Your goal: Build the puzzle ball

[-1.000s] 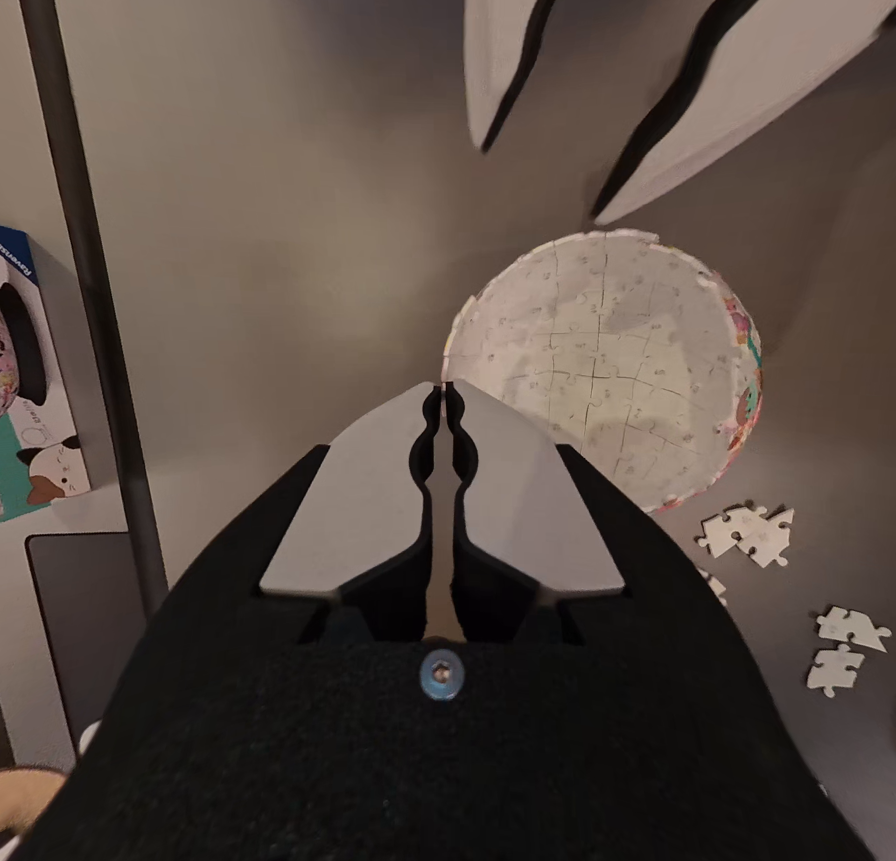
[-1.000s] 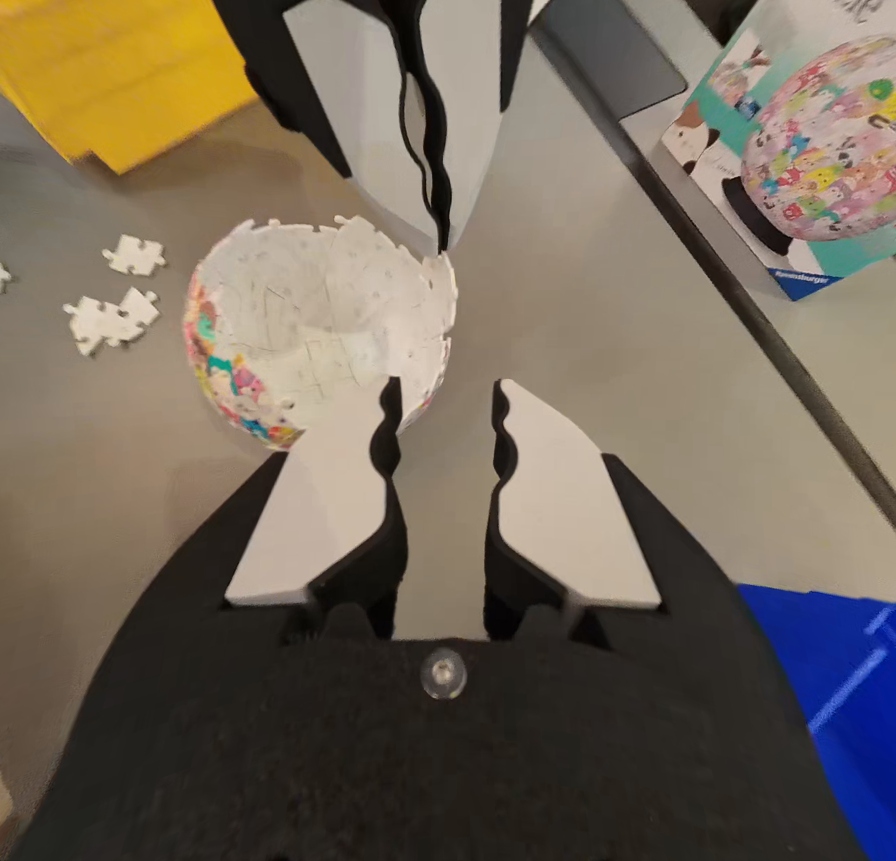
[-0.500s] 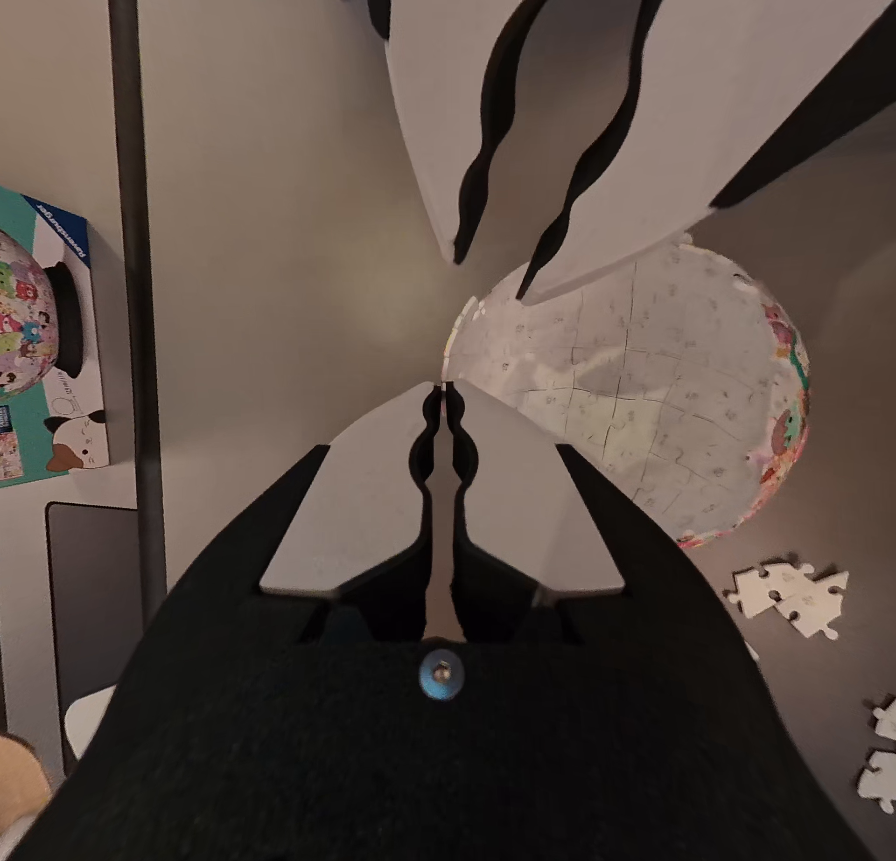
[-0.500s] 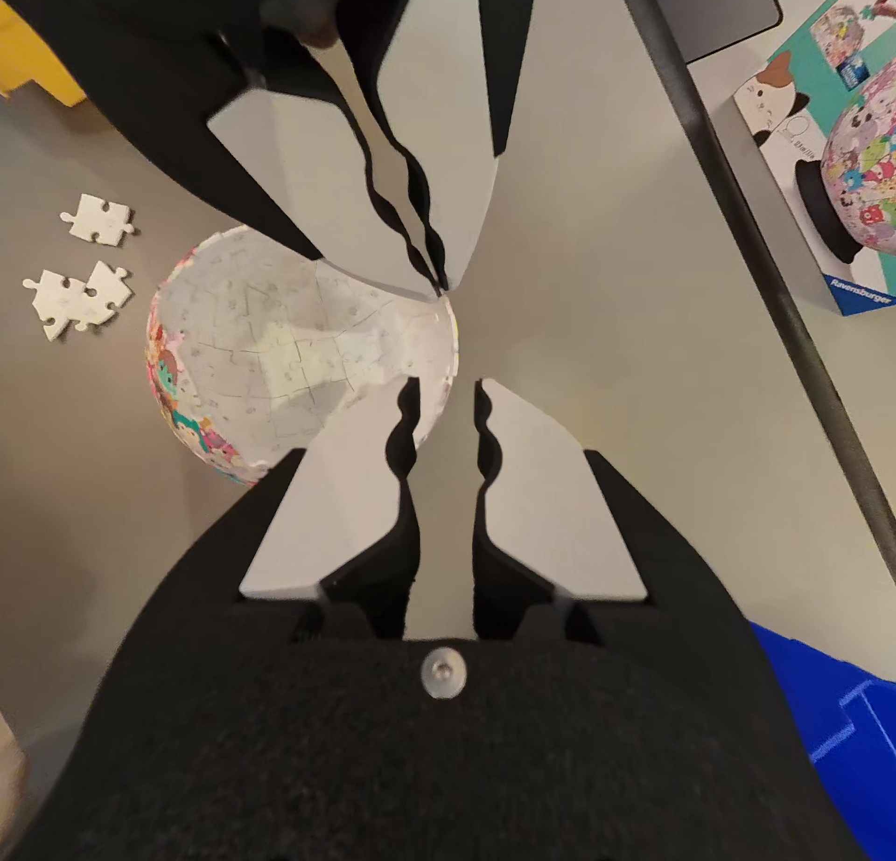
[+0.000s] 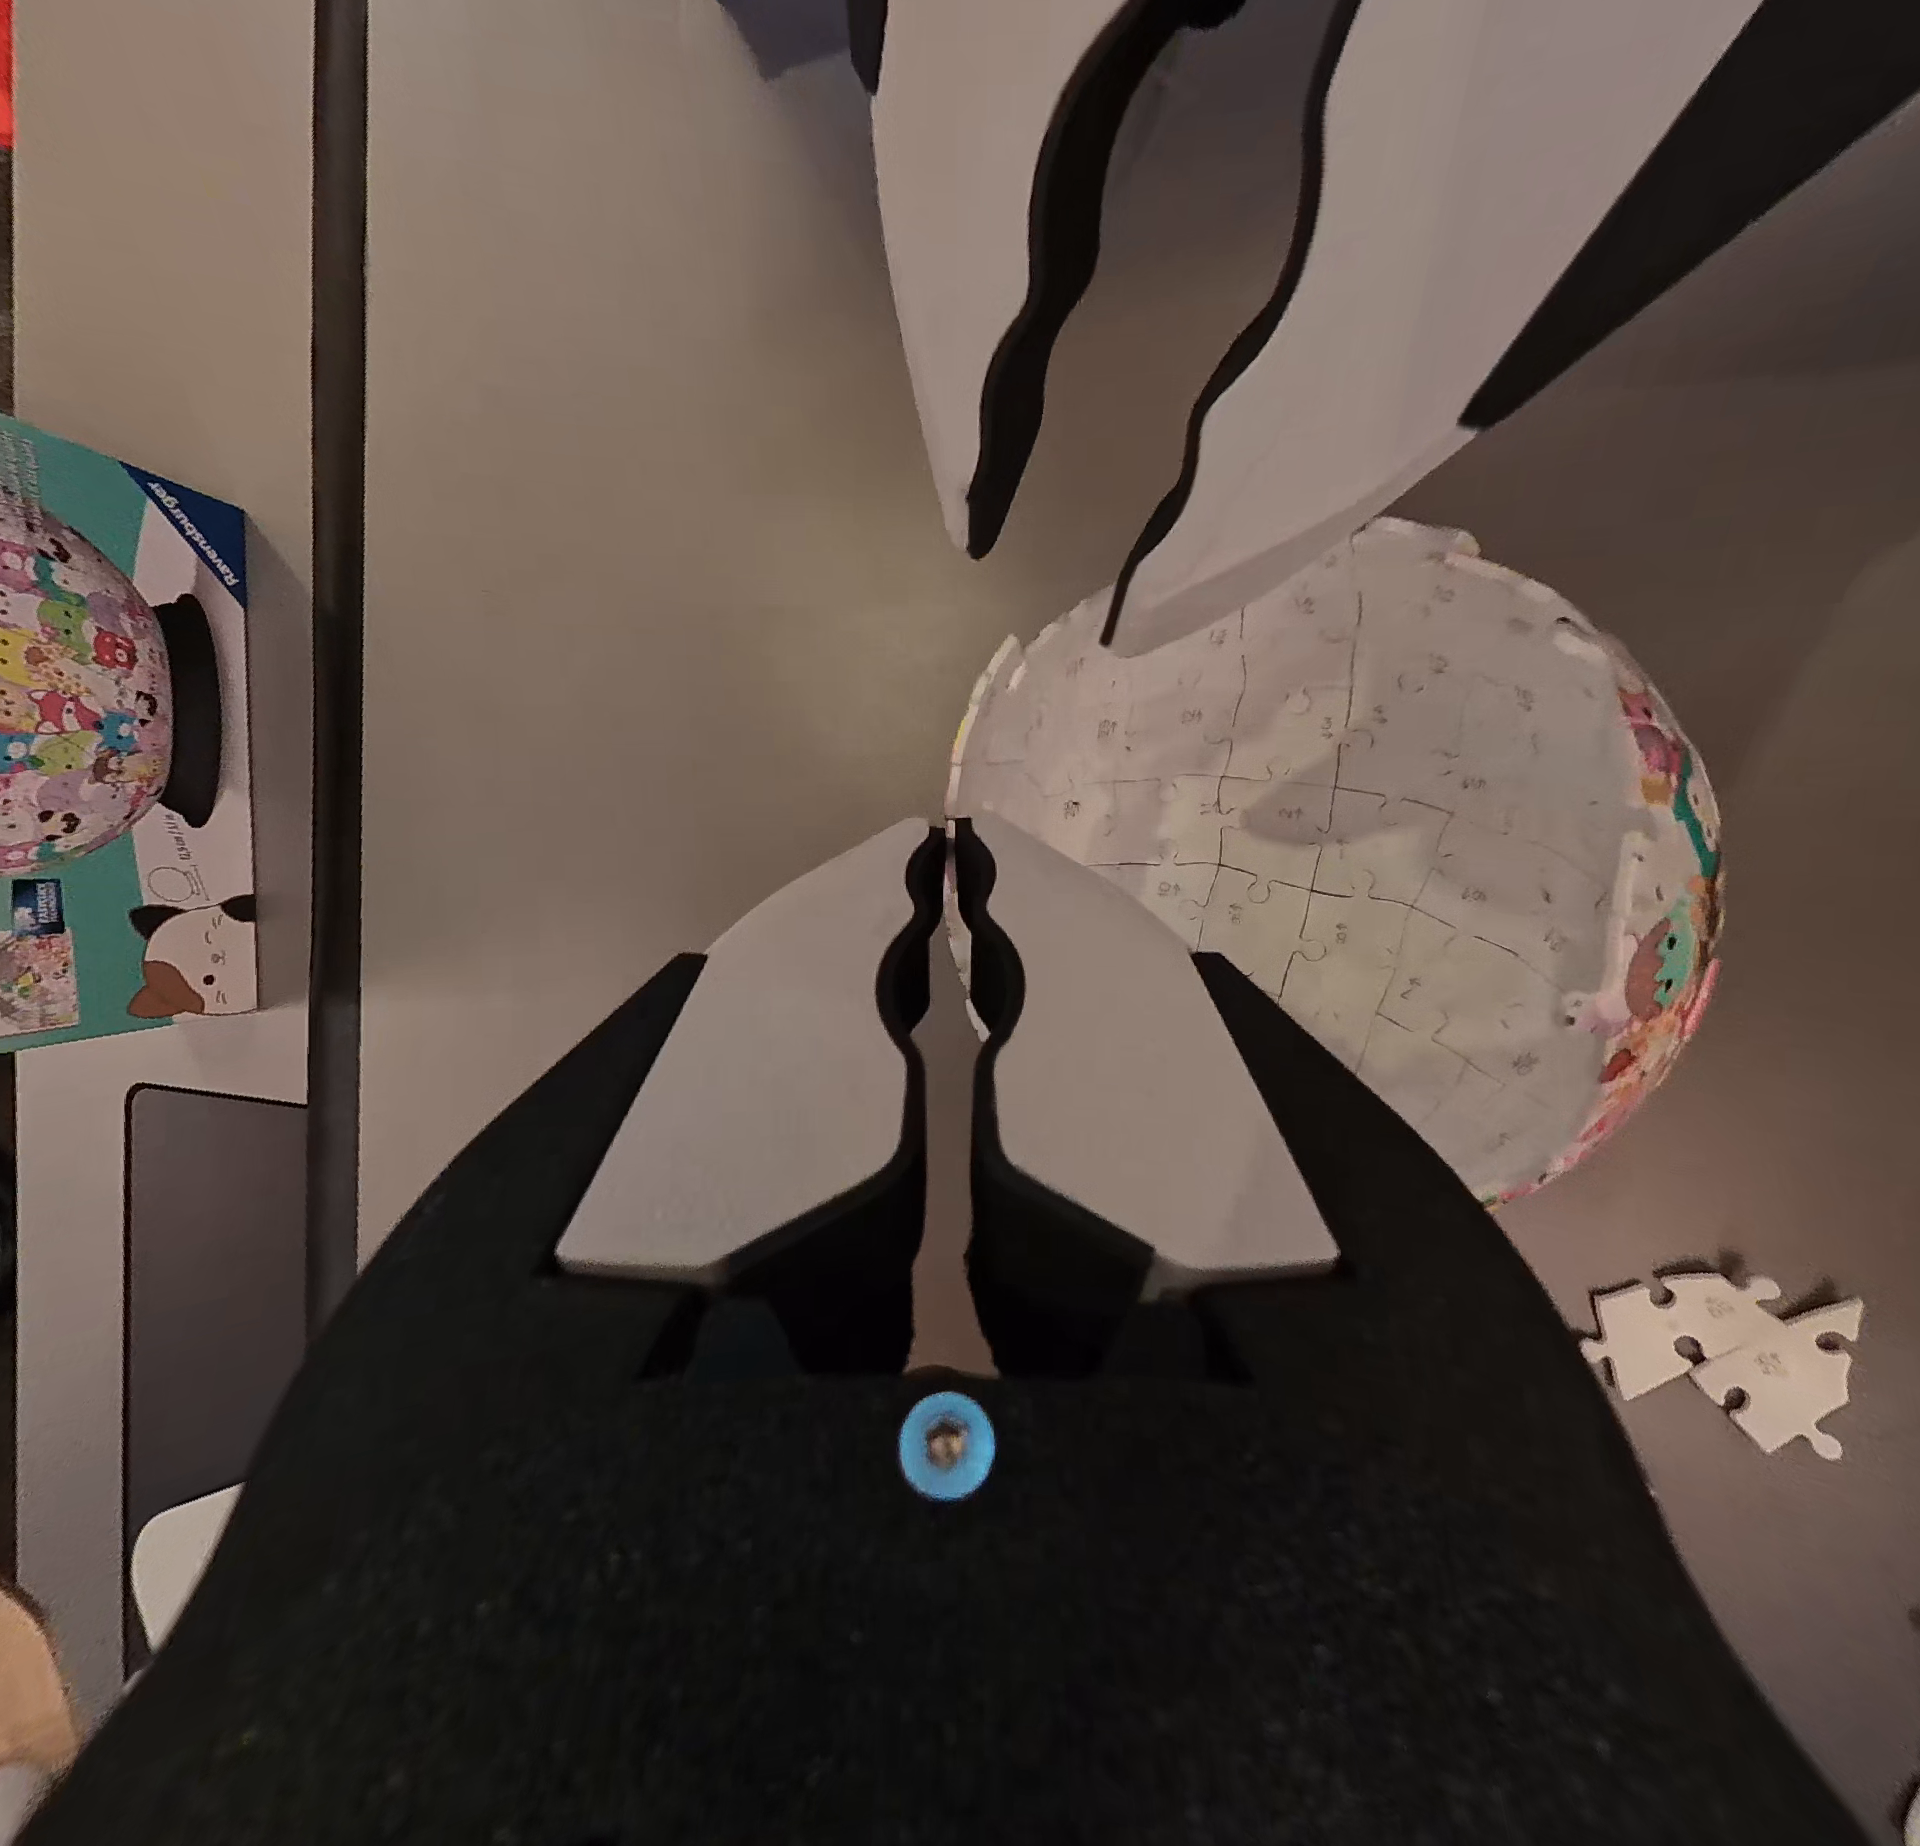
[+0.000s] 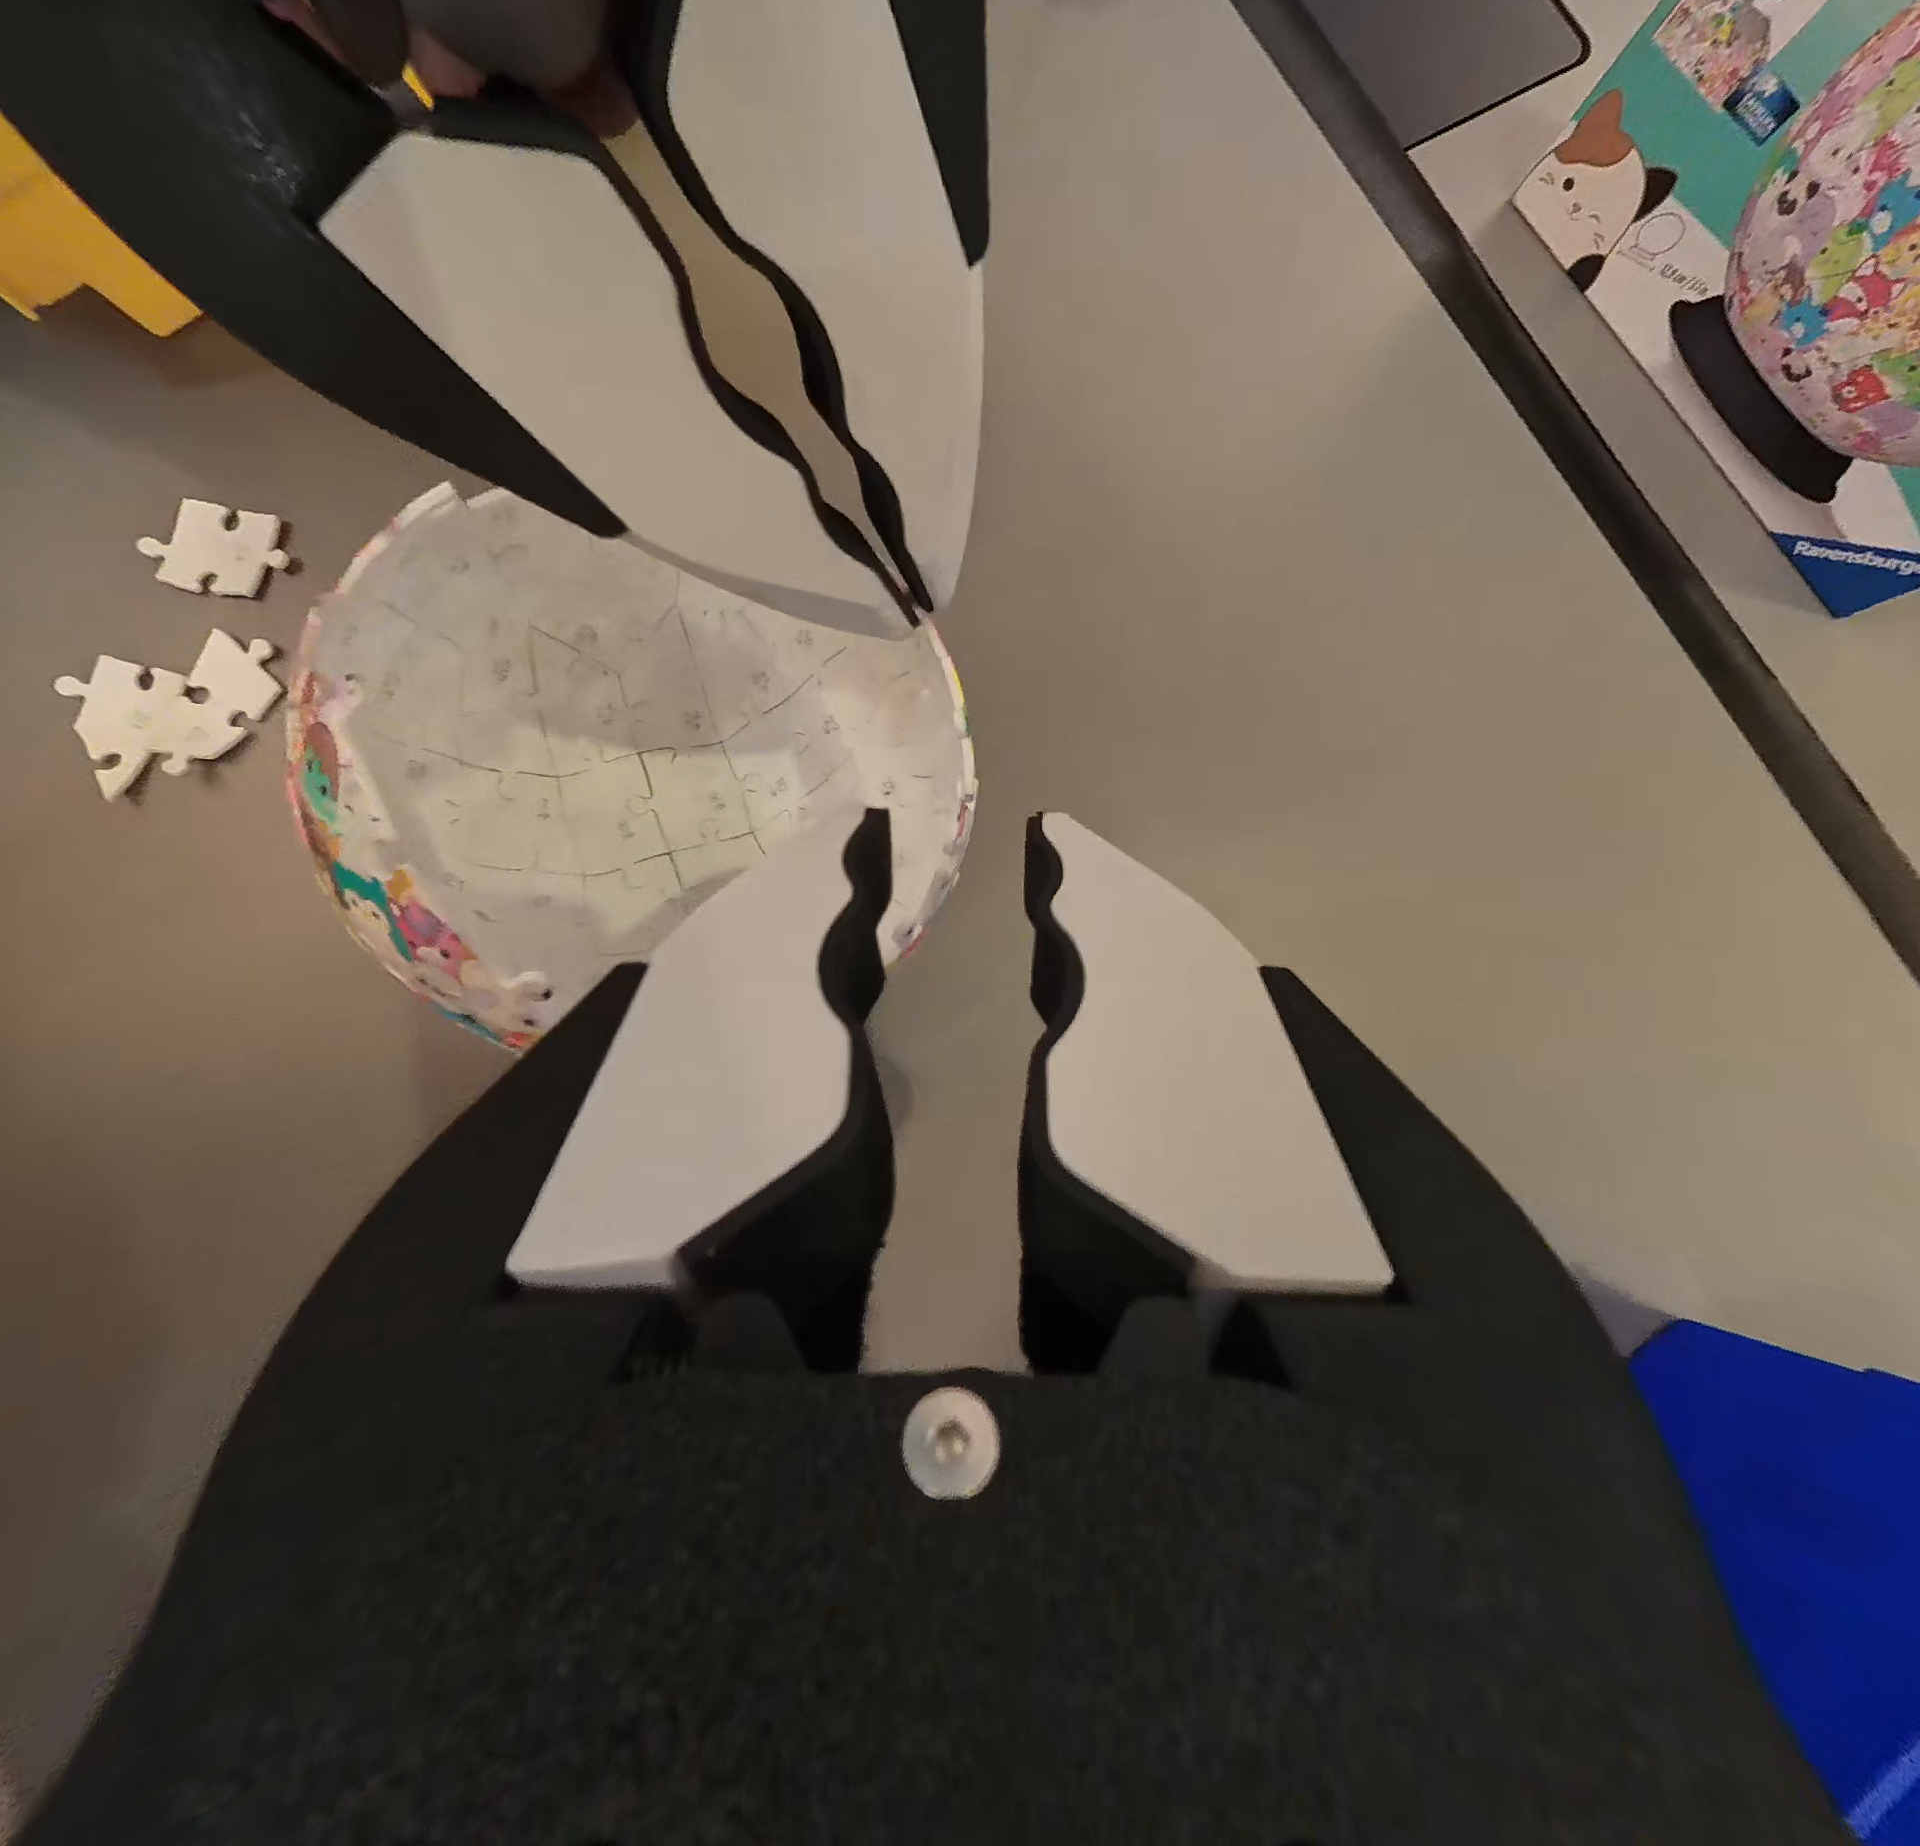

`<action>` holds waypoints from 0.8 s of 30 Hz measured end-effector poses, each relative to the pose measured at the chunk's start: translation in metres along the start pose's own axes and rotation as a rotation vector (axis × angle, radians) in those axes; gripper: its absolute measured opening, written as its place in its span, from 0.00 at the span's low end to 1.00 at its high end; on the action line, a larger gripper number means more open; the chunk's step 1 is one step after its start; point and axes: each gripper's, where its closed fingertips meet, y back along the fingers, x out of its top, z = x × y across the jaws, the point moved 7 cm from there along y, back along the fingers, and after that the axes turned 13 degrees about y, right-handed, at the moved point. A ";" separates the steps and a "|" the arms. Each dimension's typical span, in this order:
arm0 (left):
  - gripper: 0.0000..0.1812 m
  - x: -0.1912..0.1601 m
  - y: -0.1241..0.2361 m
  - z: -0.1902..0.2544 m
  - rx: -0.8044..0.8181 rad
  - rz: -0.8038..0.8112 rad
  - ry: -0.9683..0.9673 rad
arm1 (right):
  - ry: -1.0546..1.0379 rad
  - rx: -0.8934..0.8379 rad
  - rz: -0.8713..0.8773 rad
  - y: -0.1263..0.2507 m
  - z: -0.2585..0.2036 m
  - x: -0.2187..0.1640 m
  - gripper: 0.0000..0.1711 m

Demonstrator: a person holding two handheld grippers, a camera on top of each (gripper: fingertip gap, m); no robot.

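The puzzle ball is a half shell, white inside and colourful outside, lying on the grey table. It also shows in the right wrist view. My left gripper is shut on the shell's rim at its left edge; in the right wrist view its tips pinch the same rim. My right gripper is open and straddles the rim, one finger over the shell's inside and one outside. In the left wrist view it comes in from the top.
Loose white puzzle pieces lie beside the shell, several in the right wrist view. The puzzle box lies beyond a dark bar. A blue bin and a yellow object sit at the edges. My hands' fingertips stand some 4 cm from each other.
My right gripper has moved in to the shell's rim and its jaws have narrowed. My left gripper has stayed shut on the rim. The shell has shifted slightly.
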 end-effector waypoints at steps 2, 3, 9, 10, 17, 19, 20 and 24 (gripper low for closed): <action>0.01 -0.001 0.000 0.001 -0.001 0.001 0.003 | 0.025 -0.022 -0.005 -0.003 -0.001 0.001 0.13; 0.01 -0.001 -0.001 0.000 0.004 0.003 -0.001 | 0.042 -0.041 -0.005 -0.004 -0.001 0.001 0.13; 0.01 0.001 0.000 -0.001 0.007 0.029 -0.050 | 0.195 -0.124 0.015 -0.005 -0.003 0.009 0.12; 0.01 0.001 0.000 -0.001 0.007 0.034 -0.057 | 0.216 -0.104 0.037 -0.004 -0.004 0.011 0.12; 0.01 0.002 0.001 0.000 0.011 0.047 -0.065 | 0.330 -0.082 0.098 -0.008 0.000 0.022 0.08; 0.01 0.002 0.001 -0.001 0.001 0.047 -0.052 | 0.334 -0.078 0.086 -0.012 0.004 0.023 0.08; 0.01 0.002 0.001 -0.001 -0.003 0.048 -0.046 | 0.331 -0.052 0.077 -0.015 0.005 0.023 0.08; 0.01 0.002 0.002 -0.003 -0.008 0.050 -0.031 | 0.340 -0.039 0.049 -0.021 0.009 0.022 0.06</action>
